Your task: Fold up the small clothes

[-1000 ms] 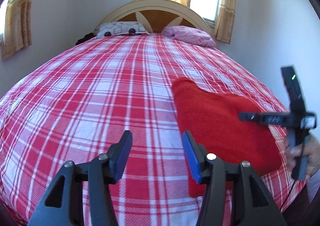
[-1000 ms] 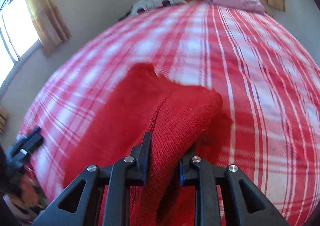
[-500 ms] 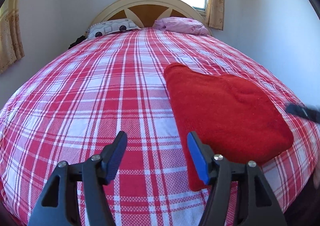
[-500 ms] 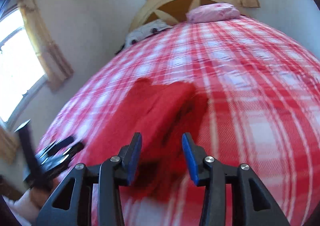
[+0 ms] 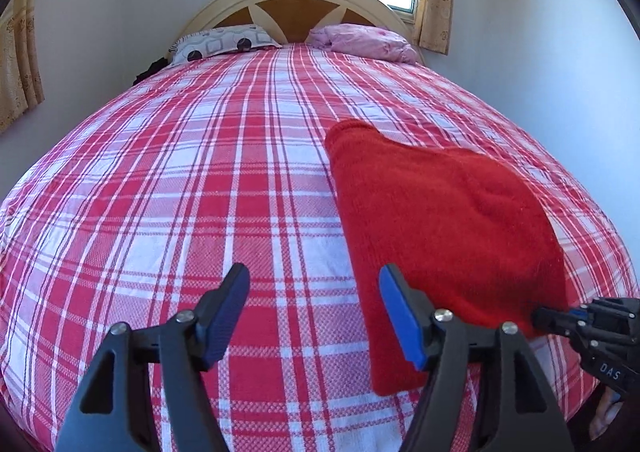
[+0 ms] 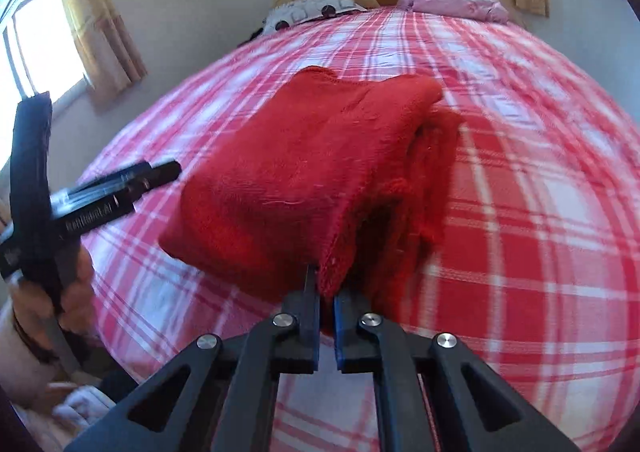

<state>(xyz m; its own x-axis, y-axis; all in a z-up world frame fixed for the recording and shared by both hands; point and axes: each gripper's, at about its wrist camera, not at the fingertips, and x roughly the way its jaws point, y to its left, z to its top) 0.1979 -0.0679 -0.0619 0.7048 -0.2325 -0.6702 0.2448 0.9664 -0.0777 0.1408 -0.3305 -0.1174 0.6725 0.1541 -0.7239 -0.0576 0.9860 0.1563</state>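
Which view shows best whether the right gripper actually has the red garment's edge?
Right wrist view: the right gripper is shut on the near edge of the red garment, close up. The left wrist view shows only that gripper's tip at the garment's near right corner, the contact hidden.

The left wrist view looks from low at the bed's foot, past its wide-spread left gripper [image 5: 314,312], toward the headboard [image 5: 296,7]. The right wrist view sits nearer, tilted leftward behind its right gripper [image 6: 326,292]. Both share the red garment [image 5: 440,219], plaid bedspread [image 5: 200,171], pillows and headboard.
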